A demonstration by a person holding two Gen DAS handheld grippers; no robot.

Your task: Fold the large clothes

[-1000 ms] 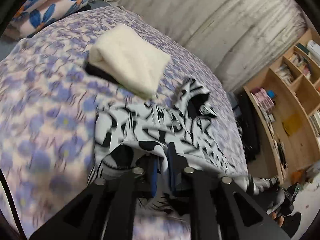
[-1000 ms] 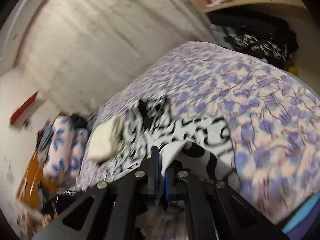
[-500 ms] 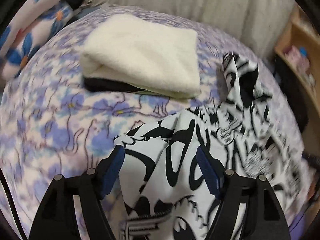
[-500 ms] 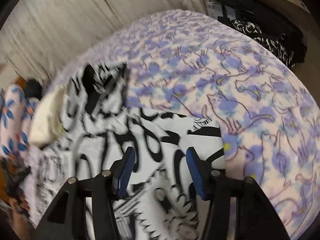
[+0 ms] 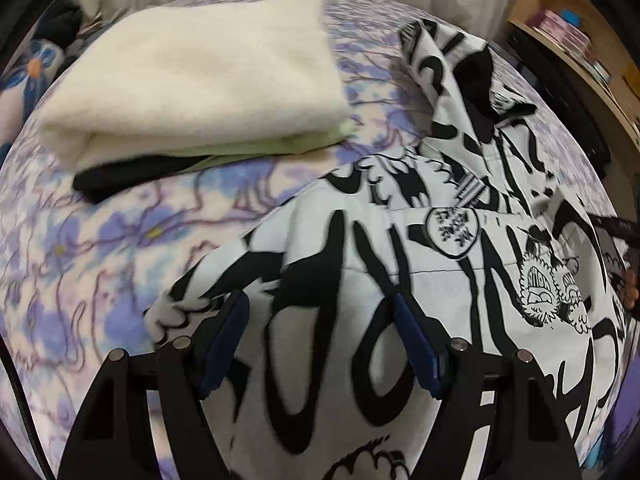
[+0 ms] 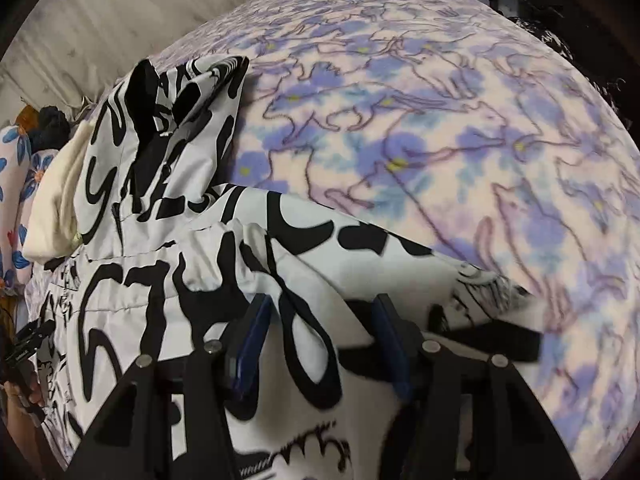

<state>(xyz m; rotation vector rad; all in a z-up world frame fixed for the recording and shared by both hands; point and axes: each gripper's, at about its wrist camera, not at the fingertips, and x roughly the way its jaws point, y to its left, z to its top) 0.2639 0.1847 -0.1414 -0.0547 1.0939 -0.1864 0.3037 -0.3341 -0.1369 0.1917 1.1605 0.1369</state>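
1. Clothing: a large white garment with black graphic print (image 5: 400, 264) lies spread on the bed (image 5: 100, 248), which is covered in a purple and blue floral blanket. Its hood end (image 5: 460, 80) is bunched toward the far side.
2. Left hand-held gripper (image 5: 318, 320): jaws spread wide, hanging just over the garment's near part, with nothing between the blue pads (image 5: 224, 336). Whether the pads touch the cloth cannot be told.
3. Right hand-held gripper (image 6: 320, 320): jaws also wide apart, over the garment's edge near the bare blanket (image 6: 460, 120), gripping nothing.
4. Beside the garment, on the left in the left wrist view, sits a stack of folded clothes: a cream piece (image 5: 192, 80) on top, a thin green layer (image 5: 256, 148) under it, and a black one (image 5: 120, 180) at the bottom.
5. A wooden shelf unit (image 5: 568, 36) stands beyond the bed at the right edge of that view.
6. A floral pillow (image 6: 16, 168) lies at the far left of the right wrist view.
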